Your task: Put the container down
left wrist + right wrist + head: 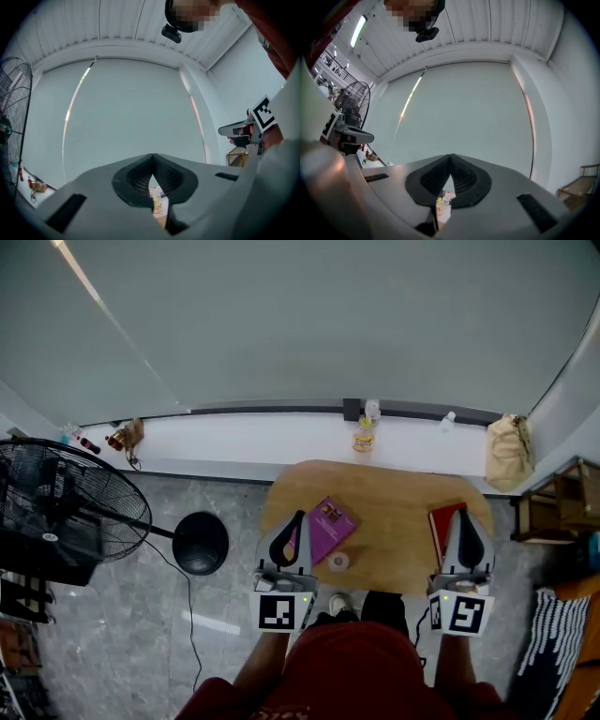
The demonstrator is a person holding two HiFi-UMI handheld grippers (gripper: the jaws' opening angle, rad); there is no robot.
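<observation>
The left gripper (292, 532) and right gripper (468, 535) are held side by side, well apart, both pointing forward away from the body. Each marker cube, left (281, 612) and right (466, 615), faces up at the near end. A bare left forearm (255, 673) and right forearm (452, 667) run back from the cubes to the torso; the hands seem tucked under the cubes, though that part is hard to see. In the left gripper view the dark fingers (136, 180) meet tip to tip. In the right gripper view the fingers (429, 180) are likewise pressed together.
</observation>
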